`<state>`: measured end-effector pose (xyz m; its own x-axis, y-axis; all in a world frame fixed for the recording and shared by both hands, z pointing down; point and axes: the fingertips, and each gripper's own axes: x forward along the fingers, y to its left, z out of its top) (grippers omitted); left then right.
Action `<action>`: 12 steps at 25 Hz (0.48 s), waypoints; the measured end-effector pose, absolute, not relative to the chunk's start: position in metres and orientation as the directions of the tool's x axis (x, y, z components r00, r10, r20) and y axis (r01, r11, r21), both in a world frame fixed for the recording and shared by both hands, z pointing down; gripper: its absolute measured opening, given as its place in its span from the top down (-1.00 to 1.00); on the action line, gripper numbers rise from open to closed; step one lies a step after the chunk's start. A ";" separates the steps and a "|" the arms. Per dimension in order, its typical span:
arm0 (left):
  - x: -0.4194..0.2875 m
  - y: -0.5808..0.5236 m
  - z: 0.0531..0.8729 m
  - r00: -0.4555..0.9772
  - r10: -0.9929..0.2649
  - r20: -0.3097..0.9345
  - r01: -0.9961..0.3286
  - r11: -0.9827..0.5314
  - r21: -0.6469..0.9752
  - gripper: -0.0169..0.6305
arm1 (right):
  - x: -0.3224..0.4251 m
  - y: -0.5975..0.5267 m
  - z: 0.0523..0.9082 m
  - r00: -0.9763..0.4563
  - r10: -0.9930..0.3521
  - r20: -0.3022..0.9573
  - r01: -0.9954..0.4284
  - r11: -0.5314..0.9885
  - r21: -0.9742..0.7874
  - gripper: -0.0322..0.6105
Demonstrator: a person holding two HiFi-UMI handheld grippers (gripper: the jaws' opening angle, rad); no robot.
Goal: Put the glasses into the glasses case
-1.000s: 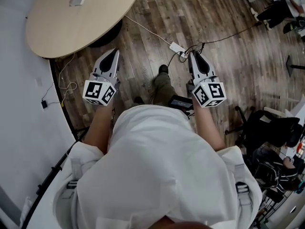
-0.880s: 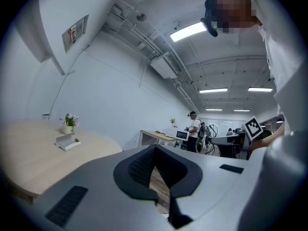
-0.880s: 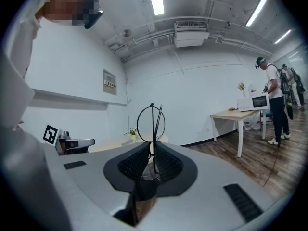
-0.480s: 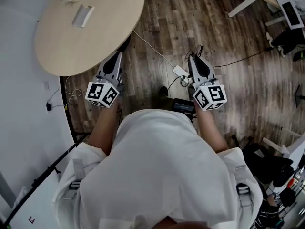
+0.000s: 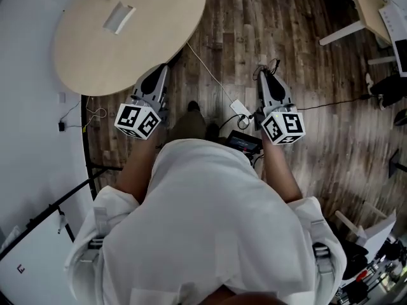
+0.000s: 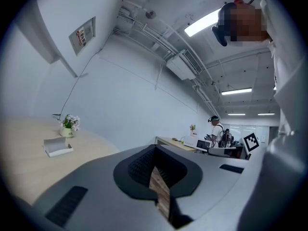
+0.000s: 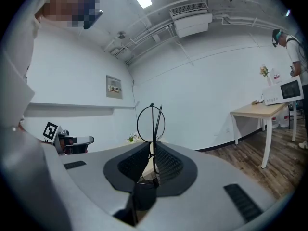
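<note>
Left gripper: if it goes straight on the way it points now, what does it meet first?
Probably the round table: in the head view the left gripper points at its near rim, almost there. Height is unclear, so it could pass under.

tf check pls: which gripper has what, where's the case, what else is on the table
1. The right gripper is shut on the glasses. True.
2. The left gripper holds the case. False: nothing is between its jaws, and the case lies on the round table.
3. The glasses are already in the case. False: they stand upright between the right gripper's jaws, away from the table.
4. A flower pot stands on the table beside the case. True.
</note>
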<state>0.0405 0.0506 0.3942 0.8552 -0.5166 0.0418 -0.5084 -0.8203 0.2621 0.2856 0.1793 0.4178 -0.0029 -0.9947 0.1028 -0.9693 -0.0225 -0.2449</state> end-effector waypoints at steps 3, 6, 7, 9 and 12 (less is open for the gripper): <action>0.039 0.027 0.402 0.835 -0.550 0.035 -0.537 -0.796 0.279 0.91 | 0.294 0.157 0.422 -0.018 -0.994 0.112 -0.970 -0.010 -0.244 0.73; 0.041 0.001 0.412 0.820 -0.571 0.028 -0.552 -0.777 0.303 0.91 | 0.303 0.136 0.426 -0.029 -0.991 0.133 -0.973 -0.002 -0.229 0.73; 0.042 -0.009 0.414 0.817 -0.576 0.027 -0.555 -0.773 0.307 0.91 | 0.306 0.126 0.427 -0.030 -0.989 0.141 -0.974 -0.003 -0.227 0.73; 0.044 -0.033 0.420 0.809 -0.587 0.028 -0.565 -0.765 0.308 0.91 | 0.312 0.103 0.428 -0.036 -0.987 0.156 -0.975 0.000 -0.222 0.73; 0.053 -0.066 0.428 0.799 -0.601 0.037 -0.582 -0.756 0.300 0.91 | 0.323 0.065 0.422 -0.066 -0.982 0.176 -0.980 0.031 -0.197 0.74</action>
<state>0.0527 -0.0661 0.4281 0.7987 -0.6006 0.0369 -0.5821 -0.7556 0.3003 0.3230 0.0645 0.4223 -0.0663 -0.9821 0.1762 -0.9799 0.0307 -0.1972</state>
